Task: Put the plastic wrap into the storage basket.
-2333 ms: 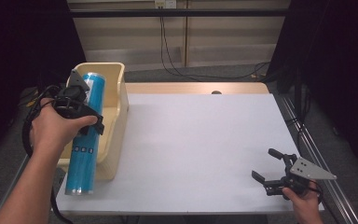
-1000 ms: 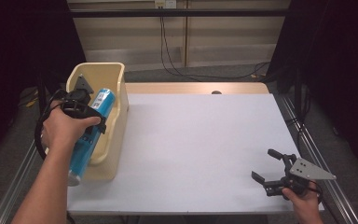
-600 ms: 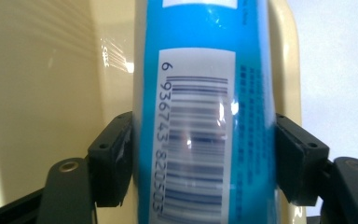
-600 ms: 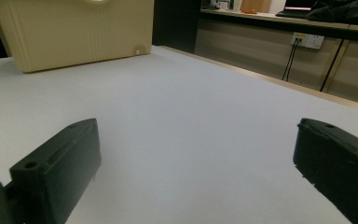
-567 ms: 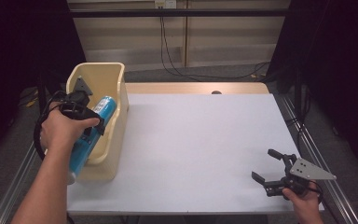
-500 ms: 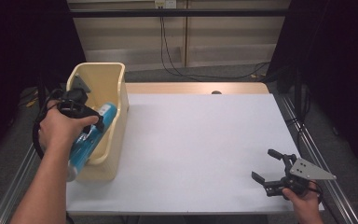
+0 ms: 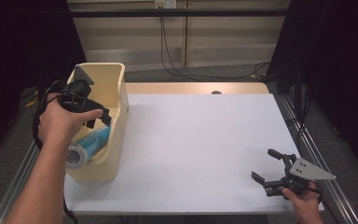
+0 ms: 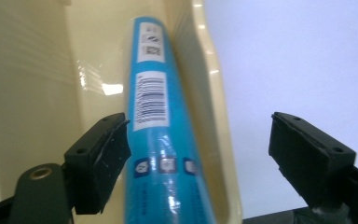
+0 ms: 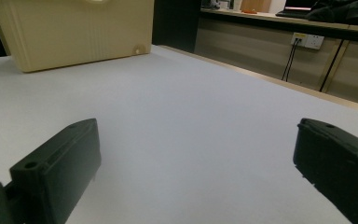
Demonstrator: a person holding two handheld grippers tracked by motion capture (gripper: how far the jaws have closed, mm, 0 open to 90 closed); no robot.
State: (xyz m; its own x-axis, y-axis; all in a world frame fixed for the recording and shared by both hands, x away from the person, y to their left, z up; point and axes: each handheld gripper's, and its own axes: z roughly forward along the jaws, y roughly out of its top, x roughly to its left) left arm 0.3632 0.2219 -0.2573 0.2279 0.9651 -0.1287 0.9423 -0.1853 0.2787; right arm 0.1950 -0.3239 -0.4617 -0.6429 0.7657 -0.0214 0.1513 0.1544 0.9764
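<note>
A long blue tube (image 7: 87,145) lies slanted inside the cream bin (image 7: 119,97) at the table's left edge, its capped end poking up at the near side. In the left gripper view the blue tube (image 8: 161,140) rests against the bin's inner wall (image 8: 42,84). My left gripper (image 8: 198,154) is open, its jaws spread wide with the tube close to the left one. In the high view my left gripper (image 7: 100,116) hovers over the bin. My right gripper (image 7: 262,163) stands open and holds nothing near the table's front right corner, and shows again as my right gripper (image 9: 196,163).
The white table top (image 7: 196,135) stretches between the bin and the right hand. In the right gripper view the bin (image 9: 74,32) stands far off at the upper left. Cables (image 7: 177,56) hang behind the table's far edge.
The left hand lowered the blue tube from above the bin down into it, and the left jaws have opened off it. The right gripper stayed put.
</note>
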